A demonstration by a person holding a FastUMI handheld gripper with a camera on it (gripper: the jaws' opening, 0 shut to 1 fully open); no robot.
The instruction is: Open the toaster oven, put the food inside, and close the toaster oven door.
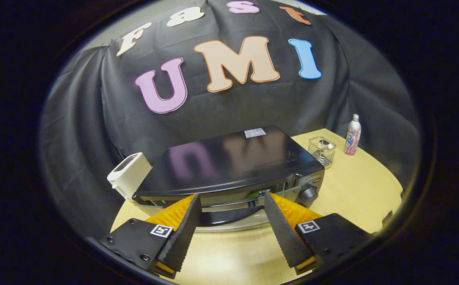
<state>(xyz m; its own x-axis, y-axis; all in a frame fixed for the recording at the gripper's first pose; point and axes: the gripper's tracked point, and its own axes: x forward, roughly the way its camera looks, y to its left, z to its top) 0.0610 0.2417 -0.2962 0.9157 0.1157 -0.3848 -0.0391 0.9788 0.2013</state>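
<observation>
A black toaster oven (229, 162) stands on a light wooden table (356, 186), seen from above its front. Its door handle (229, 215) juts forward between my two fingers, with a silver edge just below it. My gripper (231, 196) is open, the fingers wide apart on either side of the handle and not pressing on it. The fingertips reach up to the oven's front. A control knob (308, 194) sits at the oven's front right corner. Something small and green (255, 194) shows behind the door glass; what it is, I cannot tell. Whether the door is ajar is unclear.
A white toaster (128, 174) stands against the oven's left side. To the right of the oven are a small clear wire basket (321, 150) and a slim metal bottle (352, 135). Bare tabletop lies under and to the right of my fingers.
</observation>
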